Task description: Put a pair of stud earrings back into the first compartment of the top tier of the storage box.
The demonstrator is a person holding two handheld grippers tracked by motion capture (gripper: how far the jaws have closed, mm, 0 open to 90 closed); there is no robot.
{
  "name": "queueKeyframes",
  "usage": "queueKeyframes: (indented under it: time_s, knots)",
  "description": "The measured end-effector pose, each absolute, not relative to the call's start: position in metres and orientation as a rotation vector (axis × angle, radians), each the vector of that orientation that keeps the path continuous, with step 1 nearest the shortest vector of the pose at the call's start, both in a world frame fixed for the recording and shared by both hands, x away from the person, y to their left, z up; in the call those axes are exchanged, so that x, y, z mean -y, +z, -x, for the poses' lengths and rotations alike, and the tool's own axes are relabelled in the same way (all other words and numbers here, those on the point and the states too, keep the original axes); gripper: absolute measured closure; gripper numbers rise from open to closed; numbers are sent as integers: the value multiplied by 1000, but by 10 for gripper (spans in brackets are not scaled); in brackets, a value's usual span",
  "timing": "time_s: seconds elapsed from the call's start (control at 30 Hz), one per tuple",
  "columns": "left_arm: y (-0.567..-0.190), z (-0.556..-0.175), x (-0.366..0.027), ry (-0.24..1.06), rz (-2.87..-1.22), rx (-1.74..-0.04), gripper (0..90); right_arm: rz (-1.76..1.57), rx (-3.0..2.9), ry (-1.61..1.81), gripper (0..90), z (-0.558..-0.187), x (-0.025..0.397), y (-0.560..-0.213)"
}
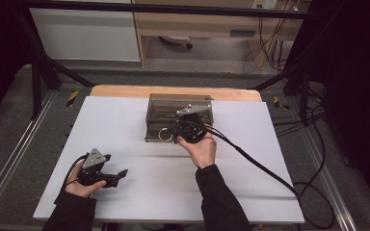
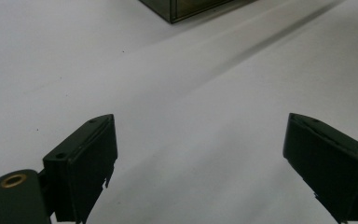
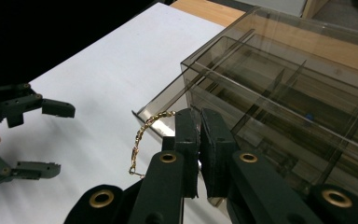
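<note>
Right hand-held gripper (image 3: 198, 140): clenched on gold bracelet (image 3: 142, 140), frame centre, beside organiser box (image 3: 284, 93). Risk: chain snags box rim, slips out. Left hand-held gripper (image 2: 205, 158): released, over desk (image 2: 74, 70), lower left.

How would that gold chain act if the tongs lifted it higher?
The gold chain would probably go floppy: its fine links already droop in a loose curve from the shut right tongs. It looks light, and being so thin, might slip out of the grip.

White sheet (image 1: 139, 144) over wooden tabletop (image 1: 125, 91); cabinet (image 1: 192, 24), cables (image 1: 270, 43) behind.
</note>
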State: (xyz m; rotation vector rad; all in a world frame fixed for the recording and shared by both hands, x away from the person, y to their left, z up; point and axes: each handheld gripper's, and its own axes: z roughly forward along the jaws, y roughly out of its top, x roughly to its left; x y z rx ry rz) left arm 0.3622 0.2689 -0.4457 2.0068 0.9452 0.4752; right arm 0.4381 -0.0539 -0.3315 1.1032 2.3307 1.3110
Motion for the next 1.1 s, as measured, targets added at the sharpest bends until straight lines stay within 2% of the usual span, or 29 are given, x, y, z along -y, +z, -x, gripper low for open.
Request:
queueKeyframes:
  time_s: [1.1]
  knots:
    - [-447, -363, -270, 472, -2012, -945, 99, -1187, -2274, 1312, 862, -473, 23, -358]
